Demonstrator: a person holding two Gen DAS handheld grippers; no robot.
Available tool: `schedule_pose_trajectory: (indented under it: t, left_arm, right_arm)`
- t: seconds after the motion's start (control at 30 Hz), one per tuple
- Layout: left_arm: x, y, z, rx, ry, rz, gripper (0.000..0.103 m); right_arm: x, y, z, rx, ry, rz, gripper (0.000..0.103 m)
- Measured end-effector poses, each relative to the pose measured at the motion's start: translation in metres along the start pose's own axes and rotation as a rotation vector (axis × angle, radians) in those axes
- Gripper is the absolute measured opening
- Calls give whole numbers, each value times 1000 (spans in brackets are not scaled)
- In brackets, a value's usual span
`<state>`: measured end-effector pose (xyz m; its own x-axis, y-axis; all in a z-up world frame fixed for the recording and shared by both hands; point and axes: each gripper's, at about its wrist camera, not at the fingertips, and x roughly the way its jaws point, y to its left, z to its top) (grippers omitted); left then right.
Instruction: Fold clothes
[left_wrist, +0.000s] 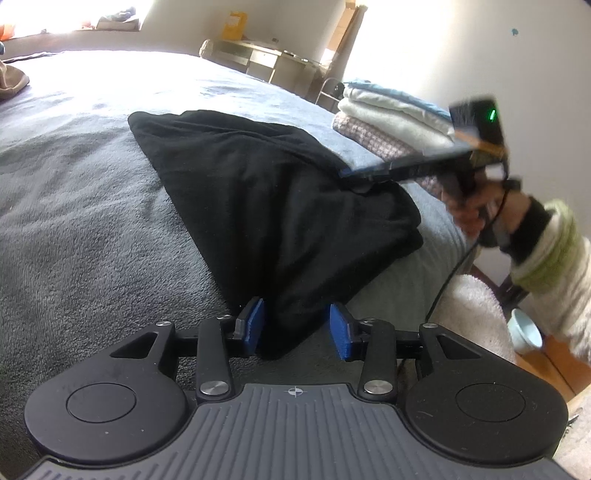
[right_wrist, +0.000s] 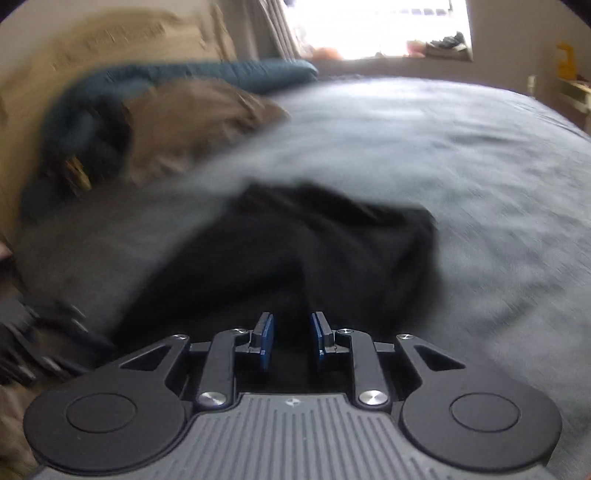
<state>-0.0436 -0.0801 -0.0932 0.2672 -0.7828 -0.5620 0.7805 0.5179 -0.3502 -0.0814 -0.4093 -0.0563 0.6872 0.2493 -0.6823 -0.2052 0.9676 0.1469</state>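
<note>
A black garment (left_wrist: 266, 192) lies partly folded on the grey blanket of the bed (left_wrist: 92, 184). Its near corner sits between the blue pads of my left gripper (left_wrist: 297, 330). The left pad touches the cloth, while a small gap shows at the right pad. My right gripper (left_wrist: 349, 172) reaches in from the right, held by a hand (left_wrist: 480, 210), its tips at the garment's far right edge. In the blurred right wrist view, the black garment (right_wrist: 332, 240) rises into my right gripper (right_wrist: 291, 338), whose pads stand narrowly apart, pinching the cloth.
A stack of folded clothes (left_wrist: 388, 114) sits at the bed's right edge behind the right gripper. A brown garment (right_wrist: 192, 122) and a teal blanket (right_wrist: 207, 74) lie at the bed's far side. A white towel (left_wrist: 472, 310) and a pale cup (left_wrist: 524, 332) are below right.
</note>
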Motion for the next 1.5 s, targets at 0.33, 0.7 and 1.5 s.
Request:
schedule_pose_trajectory:
  t: [0.33, 0.7, 1.5]
  left_arm:
    - [3, -5, 1, -13, 6, 26, 40]
    - [3, -5, 2, -51, 6, 42, 40]
    - [-5, -17, 1, -1, 23, 93, 41]
  right_arm:
    - [-59, 27, -31, 59, -181, -55, 29]
    - [-95, 5, -85, 345, -228, -281, 29]
    - [-87, 84, -91, 214, -307, -177, 27]
